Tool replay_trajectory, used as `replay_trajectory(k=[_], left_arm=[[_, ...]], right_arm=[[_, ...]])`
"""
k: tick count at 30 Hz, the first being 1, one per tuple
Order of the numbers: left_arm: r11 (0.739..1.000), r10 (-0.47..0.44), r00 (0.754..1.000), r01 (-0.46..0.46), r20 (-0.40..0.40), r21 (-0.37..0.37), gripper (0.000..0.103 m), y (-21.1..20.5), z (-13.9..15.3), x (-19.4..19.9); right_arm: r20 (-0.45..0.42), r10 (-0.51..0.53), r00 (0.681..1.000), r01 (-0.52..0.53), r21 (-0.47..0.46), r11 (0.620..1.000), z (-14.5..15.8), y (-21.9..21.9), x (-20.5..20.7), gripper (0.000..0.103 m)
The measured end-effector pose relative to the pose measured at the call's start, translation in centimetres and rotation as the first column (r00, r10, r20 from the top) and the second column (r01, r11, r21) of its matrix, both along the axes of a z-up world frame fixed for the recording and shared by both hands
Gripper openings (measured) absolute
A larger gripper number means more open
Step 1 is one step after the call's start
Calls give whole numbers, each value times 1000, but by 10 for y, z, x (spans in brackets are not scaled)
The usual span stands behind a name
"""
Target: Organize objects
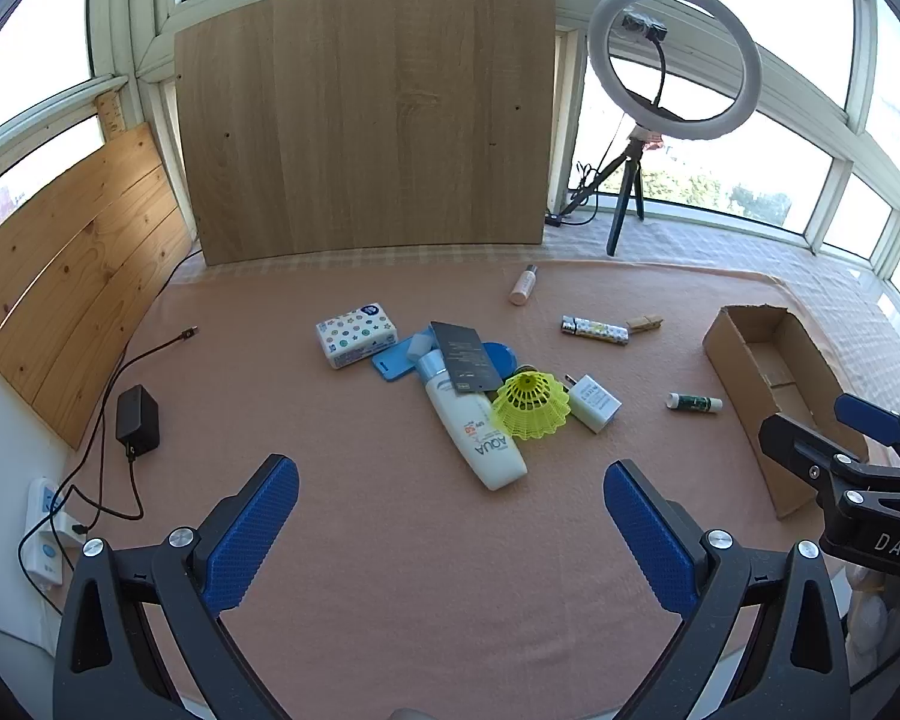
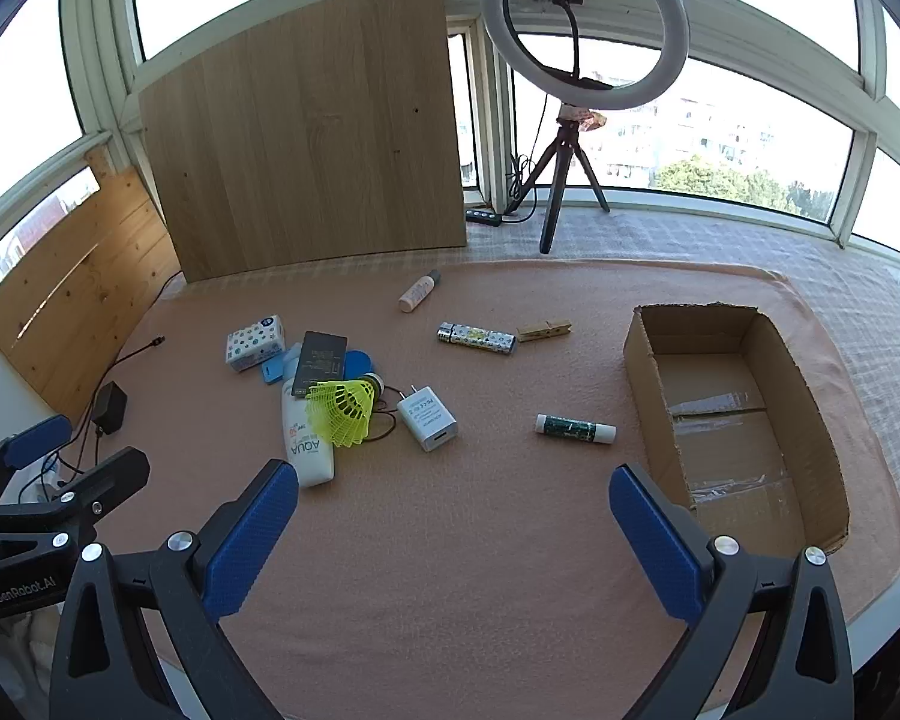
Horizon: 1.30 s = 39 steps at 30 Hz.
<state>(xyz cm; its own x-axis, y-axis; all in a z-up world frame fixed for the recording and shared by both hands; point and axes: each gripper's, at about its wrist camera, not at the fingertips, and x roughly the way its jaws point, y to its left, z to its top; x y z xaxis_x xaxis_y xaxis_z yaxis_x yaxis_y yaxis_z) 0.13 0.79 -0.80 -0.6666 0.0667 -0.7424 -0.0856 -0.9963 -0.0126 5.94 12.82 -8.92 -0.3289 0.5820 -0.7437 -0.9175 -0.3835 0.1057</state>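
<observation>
Cardboard box [image 2: 732,420] ahead-right of right gripper [image 2: 453,516] empty; glue stick [image 2: 575,427], shuttlecock [image 2: 342,411] unsorted; both jaws spread, left gripper [image 1: 450,516] idle

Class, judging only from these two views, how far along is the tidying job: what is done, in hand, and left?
Done: nothing; the cardboard box holds no items. In hand: nothing; the left hand-held gripper and right hand-held gripper are open. Left: everything, including the glue stick, charger, shuttlecock and sunscreen tube.

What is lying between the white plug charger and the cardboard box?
A small green and white glue stick lies alone on the pink cloth between the white plug charger and the open cardboard box, clearest in the right wrist view.
</observation>
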Motion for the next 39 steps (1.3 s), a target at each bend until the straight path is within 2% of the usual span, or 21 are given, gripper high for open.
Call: replay_trajectory(k=[39], left_arm=[[999, -41, 999, 40, 32, 10, 103, -1, -13, -15]], right_arm=[[6, -20, 1000, 20, -36, 999, -10, 9, -2, 103]])
